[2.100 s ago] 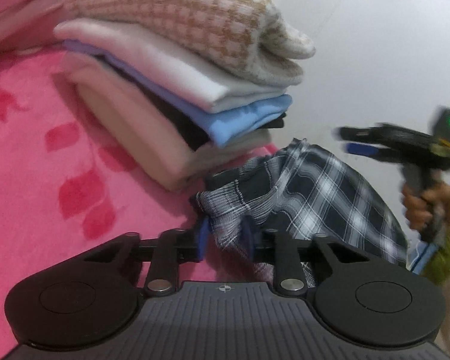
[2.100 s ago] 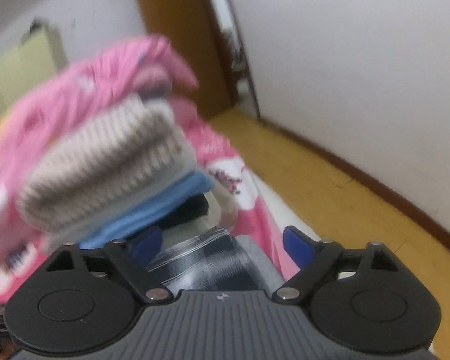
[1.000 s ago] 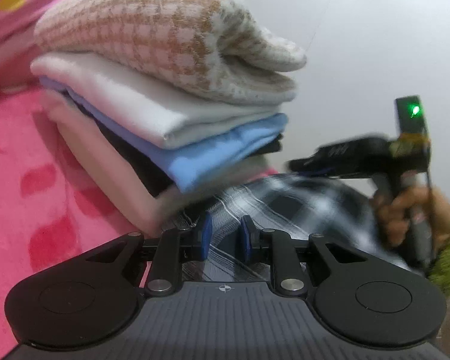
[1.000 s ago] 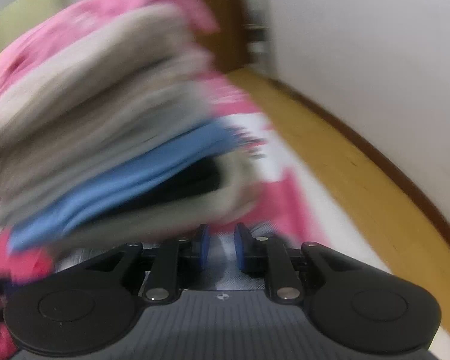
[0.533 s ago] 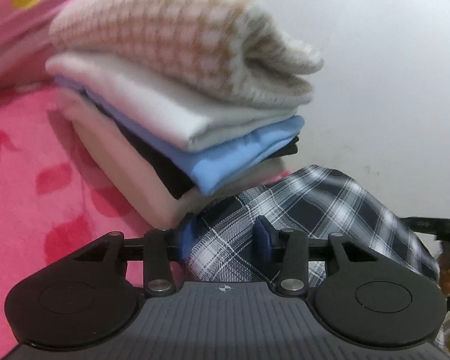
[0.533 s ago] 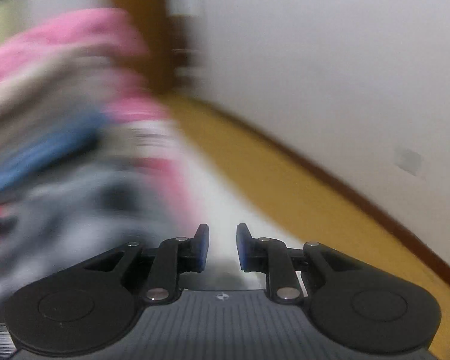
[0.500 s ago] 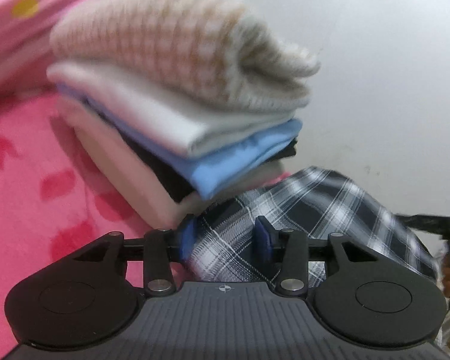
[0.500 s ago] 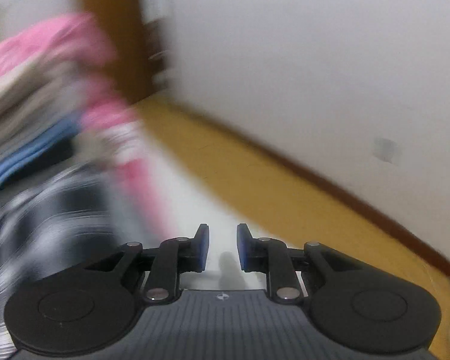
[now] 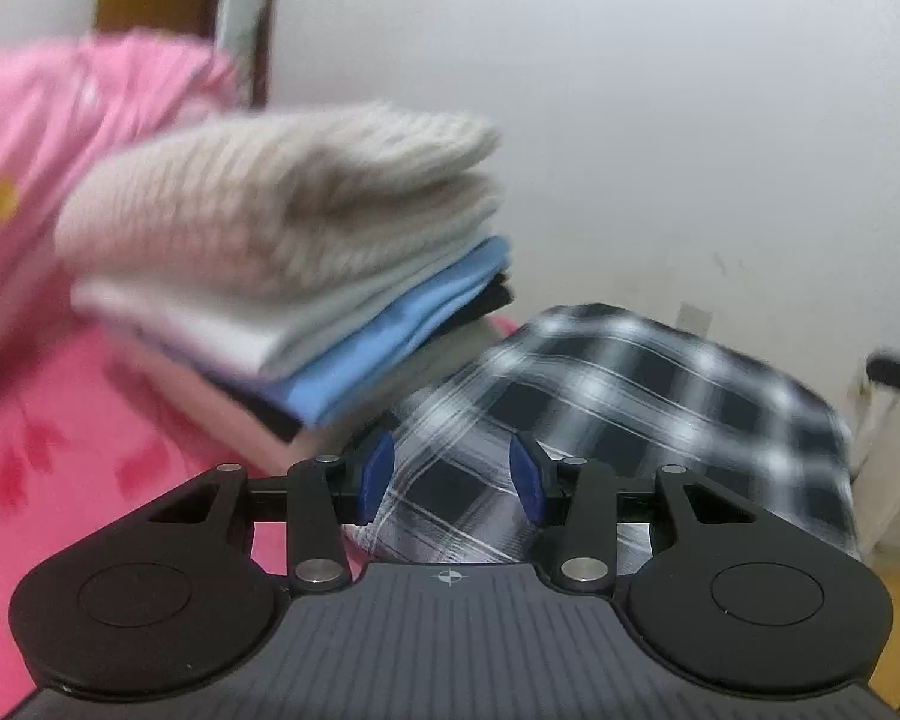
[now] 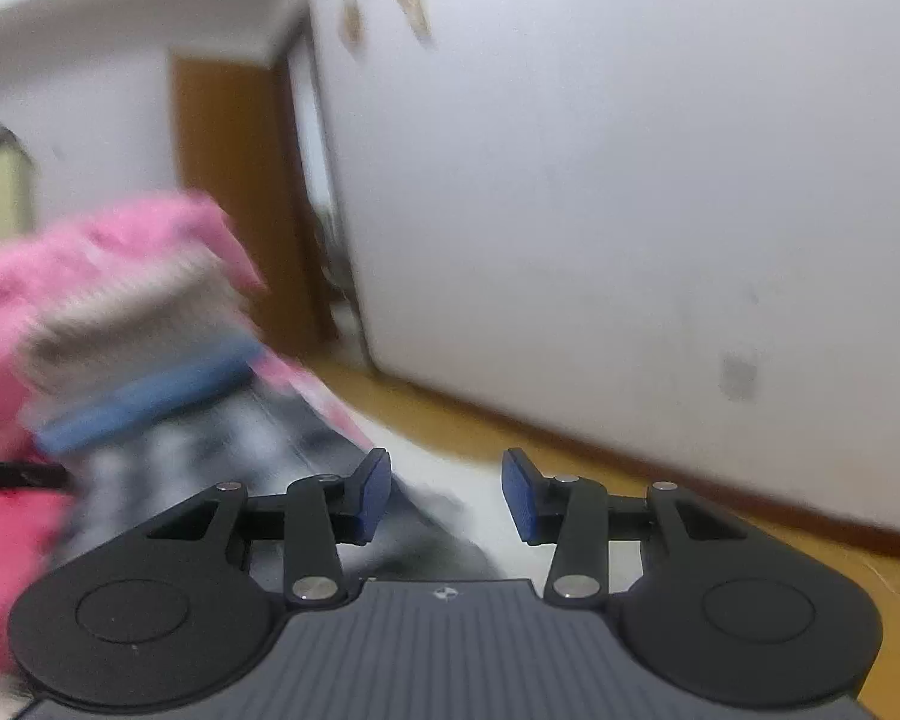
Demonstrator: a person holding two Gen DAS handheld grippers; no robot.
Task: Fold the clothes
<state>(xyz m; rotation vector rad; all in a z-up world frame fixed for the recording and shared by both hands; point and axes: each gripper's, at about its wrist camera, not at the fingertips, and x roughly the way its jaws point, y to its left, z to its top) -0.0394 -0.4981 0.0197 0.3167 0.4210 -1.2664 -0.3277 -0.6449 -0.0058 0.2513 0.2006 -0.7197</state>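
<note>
Pink blanket (image 9: 48,420) covered the bed. On it, a stack of folded clothes (image 9: 294,276), knit sweater on top. Plaid garment (image 9: 630,396) lay folded just right of the stack, touching its base. Left gripper (image 9: 450,471) sat low at the plaid's near edge, jaws parted wide, cloth between them but ungripped. Right gripper (image 10: 444,495) was wide open and empty, right of the stack; frame blurred.

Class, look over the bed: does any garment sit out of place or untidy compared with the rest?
Yes. The plaid garment lies in a loose mound beside the neat stack, not folded flat on it. The left gripper is open around its near edge.
</note>
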